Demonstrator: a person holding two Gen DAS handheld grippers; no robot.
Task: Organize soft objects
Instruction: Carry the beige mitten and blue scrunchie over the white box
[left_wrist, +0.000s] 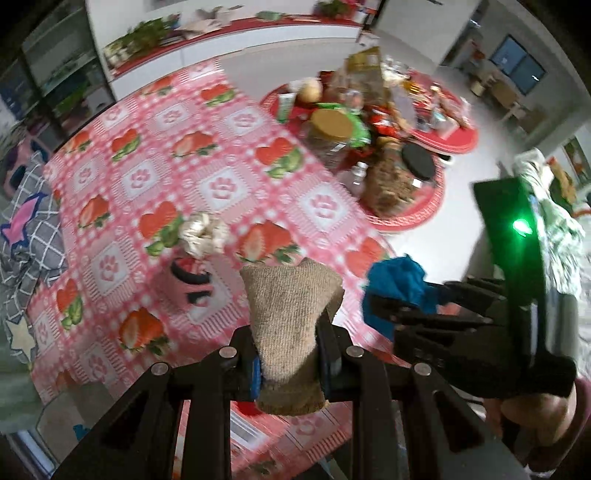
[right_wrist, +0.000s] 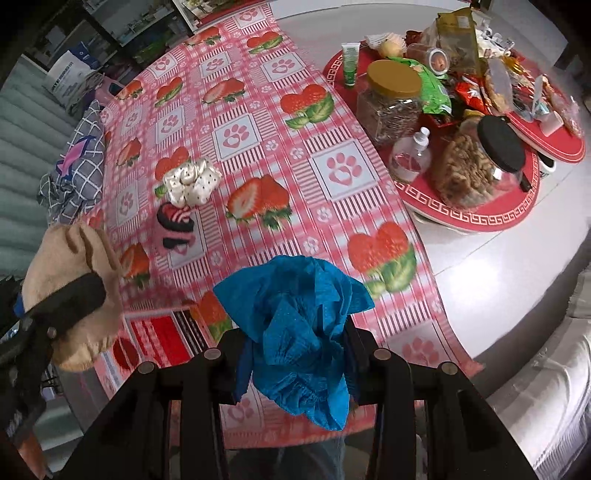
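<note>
Both grippers are carrying stuff above the tablecloth (right_wrist: 258, 122): left gripper (left_wrist: 290, 354) is squeezing a tan sock (left_wrist: 291, 314), right gripper (right_wrist: 297, 354) is pinching a blue cloth (right_wrist: 295, 321), probably heading toward the scrunchie (right_wrist: 190, 181) pile.

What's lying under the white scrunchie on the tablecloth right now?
The white scrunchie rests on the strawberry tablecloth, with a pink-and-black striped sock just beside it. Anything directly beneath the scrunchie is covered.
</note>
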